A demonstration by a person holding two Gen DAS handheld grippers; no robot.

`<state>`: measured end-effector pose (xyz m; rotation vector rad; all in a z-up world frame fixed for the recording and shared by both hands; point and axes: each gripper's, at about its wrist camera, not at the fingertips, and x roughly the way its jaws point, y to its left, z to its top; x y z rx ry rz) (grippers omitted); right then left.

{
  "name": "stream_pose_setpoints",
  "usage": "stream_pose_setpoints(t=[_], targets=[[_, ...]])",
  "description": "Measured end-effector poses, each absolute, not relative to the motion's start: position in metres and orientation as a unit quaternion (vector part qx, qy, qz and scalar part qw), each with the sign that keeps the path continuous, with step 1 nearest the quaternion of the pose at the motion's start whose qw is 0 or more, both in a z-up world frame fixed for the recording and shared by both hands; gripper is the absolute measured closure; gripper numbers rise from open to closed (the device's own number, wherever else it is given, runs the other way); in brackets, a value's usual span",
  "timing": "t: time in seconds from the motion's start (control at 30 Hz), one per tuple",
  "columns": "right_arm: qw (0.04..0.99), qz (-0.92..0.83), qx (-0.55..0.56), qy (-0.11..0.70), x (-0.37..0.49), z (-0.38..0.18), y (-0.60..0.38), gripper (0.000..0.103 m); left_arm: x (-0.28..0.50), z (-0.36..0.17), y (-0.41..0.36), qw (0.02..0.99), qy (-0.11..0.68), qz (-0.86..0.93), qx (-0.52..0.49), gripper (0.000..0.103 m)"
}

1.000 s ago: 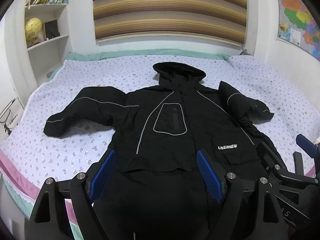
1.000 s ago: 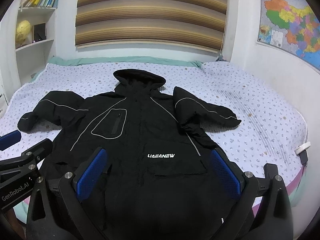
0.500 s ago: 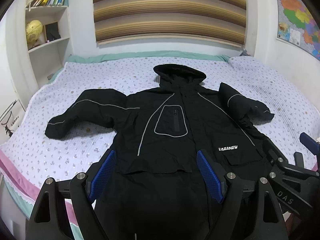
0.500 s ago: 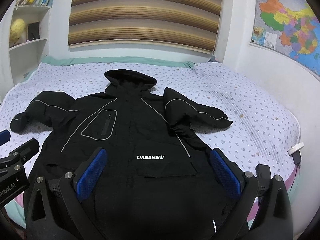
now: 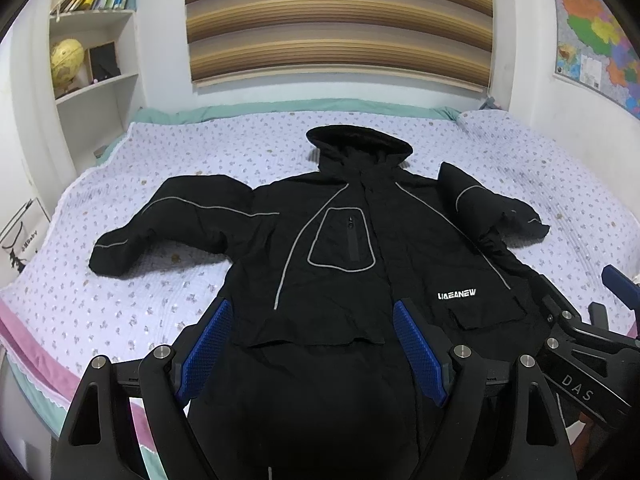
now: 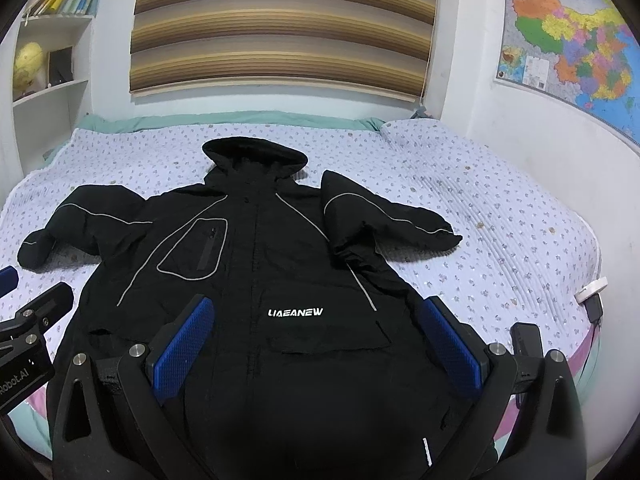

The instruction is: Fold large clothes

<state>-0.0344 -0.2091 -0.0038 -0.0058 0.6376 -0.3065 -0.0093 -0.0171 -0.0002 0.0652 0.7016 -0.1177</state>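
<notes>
The jacket [image 5: 340,264] lies flat on the bed [image 5: 140,300], front up, hood toward the far wall and hem at the near edge. One sleeve stretches out left, the other right. The left gripper [image 5: 310,352] and the right gripper [image 6: 316,346] hang side by side above the hem. A shelf [image 5: 96,84] stands behind the bed at left; a map [image 6: 568,40] hangs on the wall at right.
</notes>
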Motion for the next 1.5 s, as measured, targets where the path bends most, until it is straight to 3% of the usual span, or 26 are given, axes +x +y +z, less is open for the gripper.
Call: stream_pose_setpoints(t=[1.13,1.5], targets=[[0.936,-0.174,0.028,0.306,-0.038,0.001,-0.248,0.0,-0.01,0.008,-0.044,0.937,0.338,-0.081,0.044,0.02],[0.934,-0.212,0.087,0.274,-0.02,0.028,-0.38,0.0,0.064,0.051,-0.112,0.941,0.307,-0.133,0.043,0.02]])
